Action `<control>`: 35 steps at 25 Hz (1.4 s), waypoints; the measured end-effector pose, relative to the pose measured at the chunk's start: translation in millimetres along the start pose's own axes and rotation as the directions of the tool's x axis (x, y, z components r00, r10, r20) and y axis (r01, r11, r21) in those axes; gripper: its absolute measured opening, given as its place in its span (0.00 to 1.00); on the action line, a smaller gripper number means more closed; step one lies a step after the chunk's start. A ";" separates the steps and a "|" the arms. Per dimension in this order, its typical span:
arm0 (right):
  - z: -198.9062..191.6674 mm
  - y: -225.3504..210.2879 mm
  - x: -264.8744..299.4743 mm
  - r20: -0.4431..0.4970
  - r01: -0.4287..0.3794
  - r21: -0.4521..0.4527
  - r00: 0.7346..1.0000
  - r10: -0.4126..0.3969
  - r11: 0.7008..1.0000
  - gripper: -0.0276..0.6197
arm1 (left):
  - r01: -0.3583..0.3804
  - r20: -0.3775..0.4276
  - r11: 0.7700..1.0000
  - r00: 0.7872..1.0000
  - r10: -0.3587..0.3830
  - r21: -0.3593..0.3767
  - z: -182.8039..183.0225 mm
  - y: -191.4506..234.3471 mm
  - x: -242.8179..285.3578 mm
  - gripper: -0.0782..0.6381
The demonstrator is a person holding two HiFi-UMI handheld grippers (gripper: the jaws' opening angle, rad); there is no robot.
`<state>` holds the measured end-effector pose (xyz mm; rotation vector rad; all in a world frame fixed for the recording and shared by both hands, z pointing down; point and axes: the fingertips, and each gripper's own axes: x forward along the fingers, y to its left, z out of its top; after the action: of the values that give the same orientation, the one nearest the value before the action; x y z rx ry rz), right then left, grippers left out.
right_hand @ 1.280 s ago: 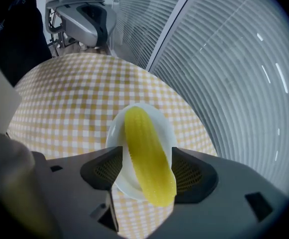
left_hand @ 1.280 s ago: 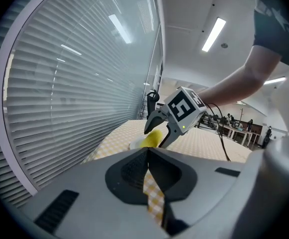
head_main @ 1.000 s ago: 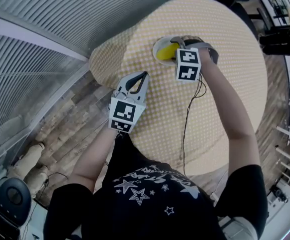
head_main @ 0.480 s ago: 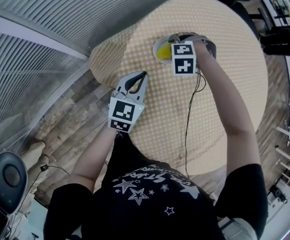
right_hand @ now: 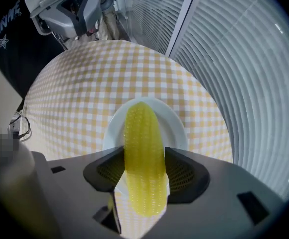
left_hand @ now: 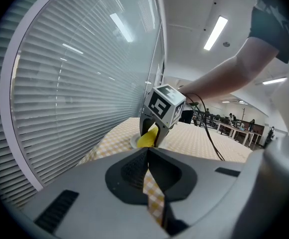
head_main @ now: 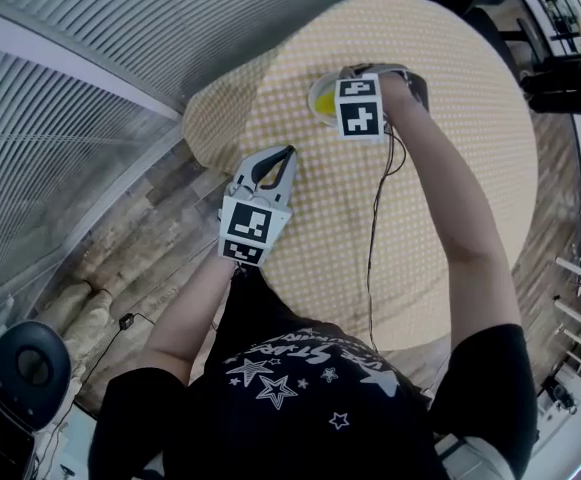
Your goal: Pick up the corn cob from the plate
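My right gripper (right_hand: 144,172) has just been closing and now pinches the corn cob (right_hand: 142,133) on the plate (right_hand: 175,124). Next, I lift gently.

Three cameras (one overhead) all see the plate (right_hand: 176,126).

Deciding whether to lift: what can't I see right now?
Right gripper, jaws just closing around the corn:
- Pad contact: right gripper view, corn bulges over the pad faces.
- Corn-to-plate contact: right gripper view, corn itself hides it.
- Plate, head view: marker cube covers most.
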<state>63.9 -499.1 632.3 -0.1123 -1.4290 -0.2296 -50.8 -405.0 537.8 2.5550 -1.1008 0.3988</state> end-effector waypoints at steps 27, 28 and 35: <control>10.5 67.2 -172.9 0.252 0.523 0.266 0.773 -0.582 0.810 0.43 | -0.109 0.093 0.989 0.991 0.100 0.097 33.0 -66.1 -98.4 0.12; 12.0 74.6 -185.2 0.269 0.538 0.294 0.746 -0.609 0.790 0.43 | -0.114 0.100 0.988 0.990 0.104 0.101 34.4 -72.5 -104.3 0.12; 9.6 143.1 -261.7 0.360 0.537 0.542 0.546 -0.757 0.646 0.43 | -0.149 0.149 0.981 0.980 0.130 0.125 46.7 -123.6 -145.6 0.12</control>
<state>54.2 -334.3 383.7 0.7810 -2.0498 -0.5865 -50.1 -249.7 417.2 2.6674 -1.3531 0.3430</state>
